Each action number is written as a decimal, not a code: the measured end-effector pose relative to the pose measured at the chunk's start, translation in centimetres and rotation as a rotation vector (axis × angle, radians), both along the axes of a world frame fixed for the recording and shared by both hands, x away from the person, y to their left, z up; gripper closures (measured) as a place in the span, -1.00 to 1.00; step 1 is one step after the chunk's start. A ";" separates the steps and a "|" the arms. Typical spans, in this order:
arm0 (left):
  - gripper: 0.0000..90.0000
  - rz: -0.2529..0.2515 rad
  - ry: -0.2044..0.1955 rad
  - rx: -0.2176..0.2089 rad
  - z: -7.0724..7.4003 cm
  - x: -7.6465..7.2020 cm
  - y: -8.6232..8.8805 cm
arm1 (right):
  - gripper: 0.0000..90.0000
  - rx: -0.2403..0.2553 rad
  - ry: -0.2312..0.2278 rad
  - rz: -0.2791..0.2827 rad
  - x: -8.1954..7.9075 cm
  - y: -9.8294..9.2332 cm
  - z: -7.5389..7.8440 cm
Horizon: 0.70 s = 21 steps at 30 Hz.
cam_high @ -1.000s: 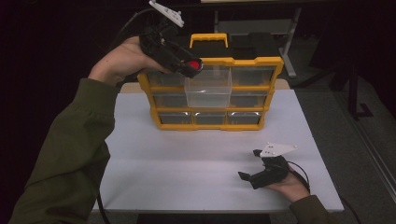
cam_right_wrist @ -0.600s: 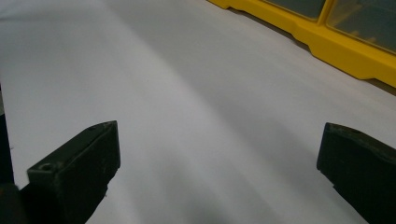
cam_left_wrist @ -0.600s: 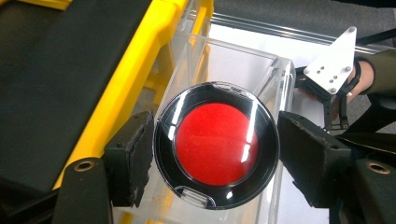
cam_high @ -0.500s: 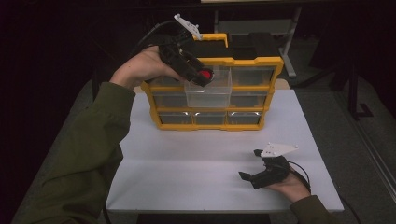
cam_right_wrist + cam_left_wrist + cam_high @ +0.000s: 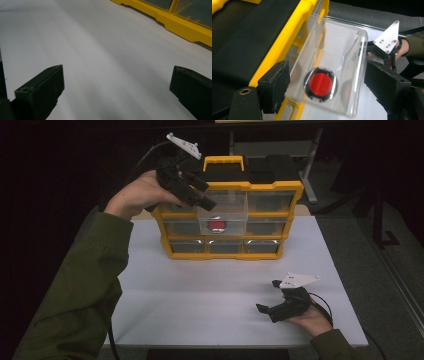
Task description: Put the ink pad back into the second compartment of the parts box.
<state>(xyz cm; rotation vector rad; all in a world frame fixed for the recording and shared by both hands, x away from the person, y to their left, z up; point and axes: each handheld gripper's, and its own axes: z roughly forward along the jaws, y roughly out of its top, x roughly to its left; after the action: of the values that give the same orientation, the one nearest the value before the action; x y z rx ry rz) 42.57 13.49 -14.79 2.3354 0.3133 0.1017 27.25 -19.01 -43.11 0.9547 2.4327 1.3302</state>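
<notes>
White tabletop (image 5: 200, 295) under yellow organizer (image 5: 272, 187); dim, perhaps cluttered room.

From above the near side we look forward and down on the white desk (image 5: 200, 295); the left tongs' camera peers close into the yellow organiser's (image 5: 287, 32) pulled-out drawer; the right one skims the desk, sharing the organiser's base.
</notes>
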 end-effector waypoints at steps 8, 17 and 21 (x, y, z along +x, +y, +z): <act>-0.73 0.034 -0.011 -0.015 -0.9 -1.3 3.2 | -1.00 -0.003 0.003 -0.001 0.1 0.0 0.0; -1.00 0.121 -0.023 -0.027 -3.4 -2.8 6.6 | -1.00 -0.006 0.002 0.001 0.1 0.0 -0.1; -1.00 0.133 -0.024 -0.034 -4.5 -3.4 7.6 | -1.00 -0.006 0.003 0.000 0.1 0.1 -0.1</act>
<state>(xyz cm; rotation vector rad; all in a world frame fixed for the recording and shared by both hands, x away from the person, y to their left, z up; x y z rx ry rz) 39.14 21.07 -19.26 2.2768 0.4545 0.1880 27.34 -18.96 -43.18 0.9558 2.4379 1.3215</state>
